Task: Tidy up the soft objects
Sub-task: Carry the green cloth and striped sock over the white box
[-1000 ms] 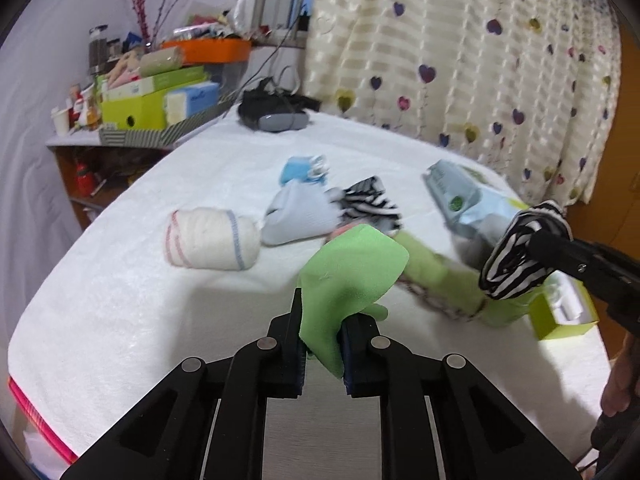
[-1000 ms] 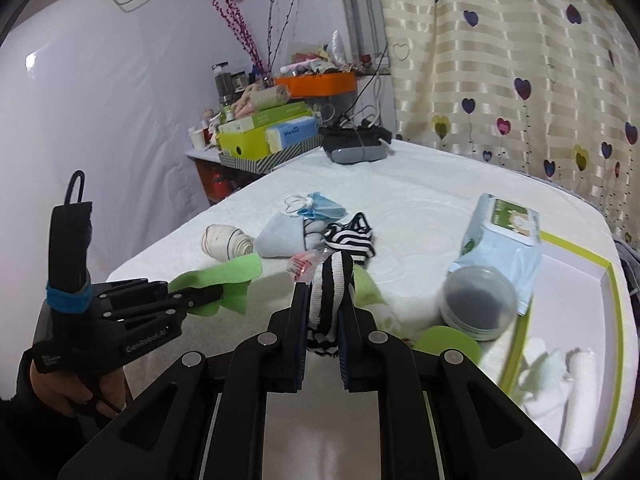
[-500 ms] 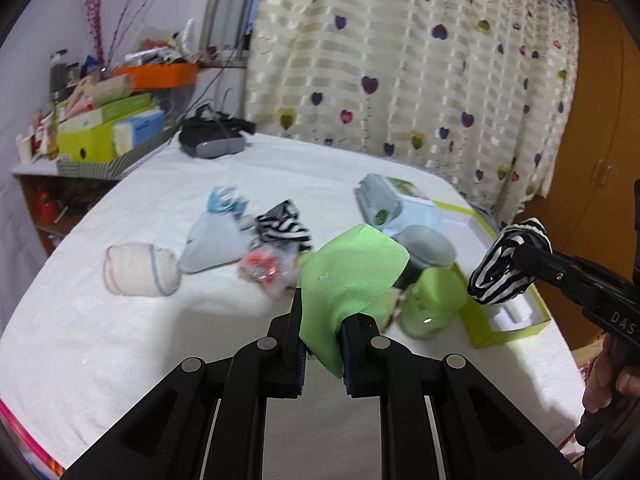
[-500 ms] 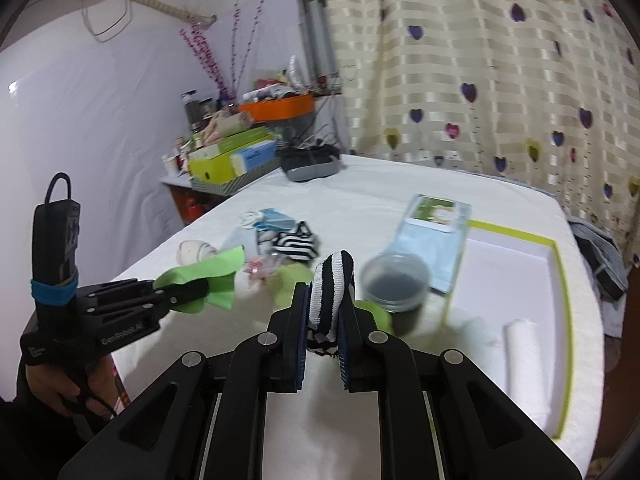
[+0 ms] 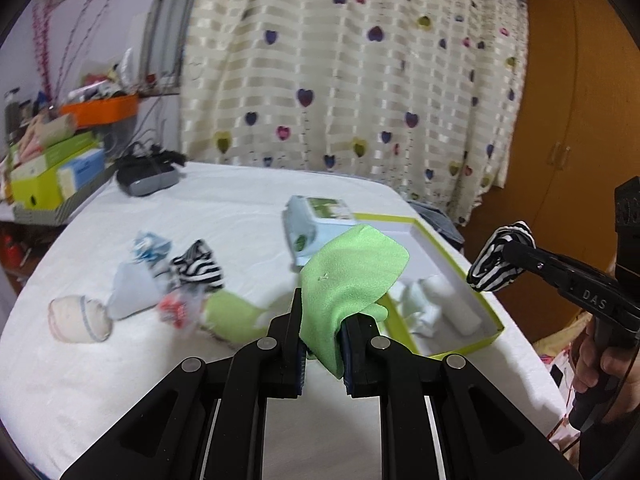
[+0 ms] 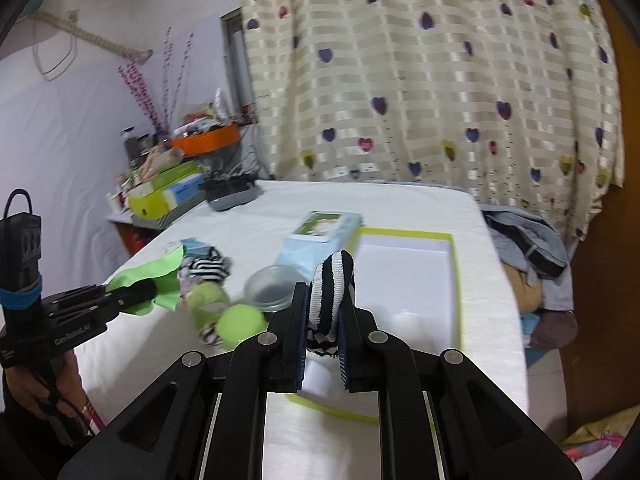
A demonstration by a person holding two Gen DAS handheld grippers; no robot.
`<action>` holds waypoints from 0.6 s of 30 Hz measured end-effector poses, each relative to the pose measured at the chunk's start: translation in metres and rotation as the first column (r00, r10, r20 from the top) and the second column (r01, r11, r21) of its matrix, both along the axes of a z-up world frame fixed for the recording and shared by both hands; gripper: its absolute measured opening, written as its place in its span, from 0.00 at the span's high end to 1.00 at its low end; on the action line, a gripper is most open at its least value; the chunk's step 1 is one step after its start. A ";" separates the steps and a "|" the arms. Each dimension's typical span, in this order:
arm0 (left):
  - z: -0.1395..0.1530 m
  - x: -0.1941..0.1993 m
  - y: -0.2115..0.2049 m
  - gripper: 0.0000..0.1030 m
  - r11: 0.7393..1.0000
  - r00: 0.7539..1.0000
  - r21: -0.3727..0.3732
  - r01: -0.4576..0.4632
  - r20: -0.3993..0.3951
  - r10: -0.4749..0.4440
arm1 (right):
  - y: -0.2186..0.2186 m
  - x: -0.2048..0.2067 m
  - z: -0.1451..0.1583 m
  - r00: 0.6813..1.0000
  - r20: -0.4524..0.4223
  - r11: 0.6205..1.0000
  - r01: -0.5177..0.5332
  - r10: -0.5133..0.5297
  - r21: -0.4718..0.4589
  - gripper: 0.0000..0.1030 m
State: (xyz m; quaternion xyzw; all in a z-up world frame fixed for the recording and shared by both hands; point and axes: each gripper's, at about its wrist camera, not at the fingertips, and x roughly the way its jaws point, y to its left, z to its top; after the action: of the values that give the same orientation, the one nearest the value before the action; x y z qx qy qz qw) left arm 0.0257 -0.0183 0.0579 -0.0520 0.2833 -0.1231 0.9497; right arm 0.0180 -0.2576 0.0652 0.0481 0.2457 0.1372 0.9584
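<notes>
L hand-held gripper (image 5: 323,334): green cloth (image 5: 352,264), crumpled

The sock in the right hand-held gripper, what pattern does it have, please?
Black and white stripes on the sock; clearest in the right wrist view.

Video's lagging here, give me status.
Left gripper shut on green cloth. Right gripper shut on striped sock. Box ahead, path clear.

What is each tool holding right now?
Left tool: closed on the green cloth.
Right tool: closed on the striped sock.
</notes>
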 end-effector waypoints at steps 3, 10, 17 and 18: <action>0.003 0.004 -0.014 0.87 0.999 0.999 0.004 0.033 0.003 -0.033 | -0.010 0.000 -0.001 1.000 -0.002 1.000 0.021 -0.021 0.006 0.87; 0.005 0.012 -0.042 0.87 0.995 0.995 0.014 0.101 0.003 -0.101 | -0.027 0.000 -0.005 0.999 -0.012 0.999 0.049 -0.049 0.015 0.87; -0.004 0.019 -0.076 0.87 0.984 0.984 0.027 0.177 -0.031 -0.176 | -0.043 0.004 -0.024 0.995 -0.066 0.997 0.078 -0.077 0.020 0.87; -0.006 0.020 -0.081 0.87 0.982 0.981 0.028 0.189 -0.040 -0.188 | -0.045 0.004 -0.027 0.994 -0.076 0.996 0.082 -0.081 0.020 0.87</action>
State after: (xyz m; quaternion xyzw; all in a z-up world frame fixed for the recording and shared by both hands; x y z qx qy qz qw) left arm 0.0455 -0.0992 0.0516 -0.0120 0.3065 -0.2070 0.9290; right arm 0.0225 -0.3027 0.0384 0.0742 0.2776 0.0990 0.9527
